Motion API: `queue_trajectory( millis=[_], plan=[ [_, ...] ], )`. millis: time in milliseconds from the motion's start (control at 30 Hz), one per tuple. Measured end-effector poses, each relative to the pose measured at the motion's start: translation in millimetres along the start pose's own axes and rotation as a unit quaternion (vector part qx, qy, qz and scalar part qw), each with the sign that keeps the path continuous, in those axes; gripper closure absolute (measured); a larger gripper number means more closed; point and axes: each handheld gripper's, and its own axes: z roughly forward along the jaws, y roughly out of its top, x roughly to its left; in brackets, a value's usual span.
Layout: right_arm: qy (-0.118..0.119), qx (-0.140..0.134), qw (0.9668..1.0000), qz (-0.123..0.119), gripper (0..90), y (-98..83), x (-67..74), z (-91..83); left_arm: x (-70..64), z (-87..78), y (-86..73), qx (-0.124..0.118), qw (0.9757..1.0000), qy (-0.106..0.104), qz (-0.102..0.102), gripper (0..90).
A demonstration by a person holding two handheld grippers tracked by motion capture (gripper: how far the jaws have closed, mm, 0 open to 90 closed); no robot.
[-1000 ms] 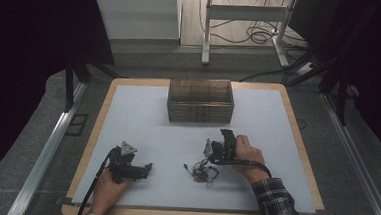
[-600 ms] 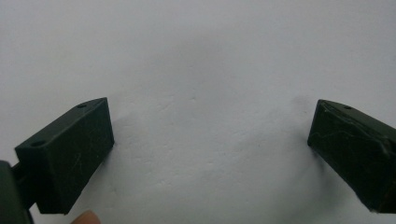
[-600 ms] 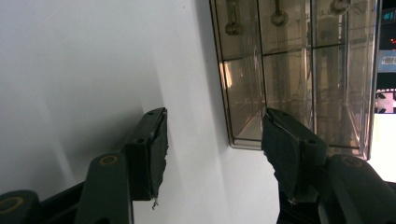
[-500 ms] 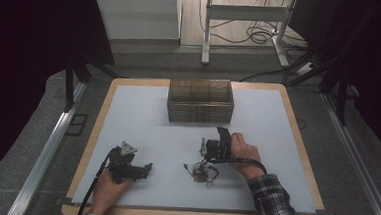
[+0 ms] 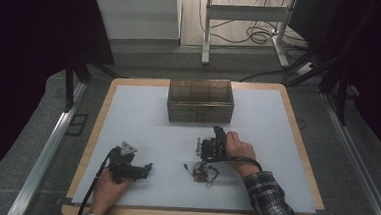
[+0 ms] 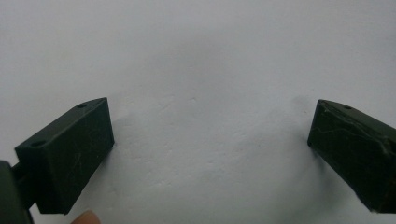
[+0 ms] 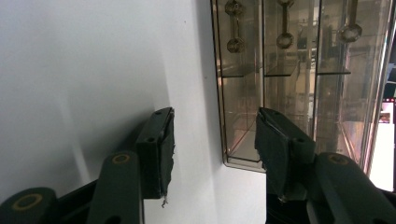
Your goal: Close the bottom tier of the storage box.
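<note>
The worktop (image 5: 142, 119), a white sheet on a wooden board, lies mostly bare, which leaves both hands room to move. At its far middle stands a clear box (image 5: 200, 100) with divided compartments, probably the place where small parts get sorted; in the right gripper view the box (image 7: 299, 79) runs along the right side, close ahead of the jaws.

The right tongs (image 5: 199, 147) are held on their side just beyond a small tangle of wires (image 5: 200, 172) that lies on the sheet toward the person. Their jaws have just been closing, yet the right gripper view shows a free gap and nothing caught, so they are part open. The left tongs (image 5: 147, 168) rest low at the near left, well apart from the tangle, jaws spread wide over bare sheet, apparently waiting.

The tangle is too small to make out: a little board with leads, perhaps. What the box compartments contain is blurred by reflections.
</note>
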Motion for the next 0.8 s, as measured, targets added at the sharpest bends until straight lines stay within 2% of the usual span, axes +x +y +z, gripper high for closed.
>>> queue_trajectory(
  millis=[233, 533, 767, 800],
  plan=[
    [-0.004, -0.002, 0.9999, -0.012, 47.8, 3.8, 2.1, 5.1, 0.0, 0.0, 0.0, 0.0, 1.0, 0.0, 0.0, 0.5],
    [-0.01, -0.011, 0.9999, -0.008, 47.8, 8.0, 3.0, 11.5, 0.0, 0.0, 0.0, 0.0, 1.0, 0.0, 0.0, 0.5],
    [-0.024, 0.001, 0.9994, -0.026, 48.3, 11.2, 4.2, 17.2, 0.0, 0.0, 0.0, 0.0, 1.0, 0.0, 0.0, 0.5],
    [-0.026, -0.001, 0.9994, -0.02, 48.3, 11.7, 4.7, 18.1, 0.0, 0.0, 0.0, 0.0, 1.0, 0.0, 0.0, 0.5]
  ],
)
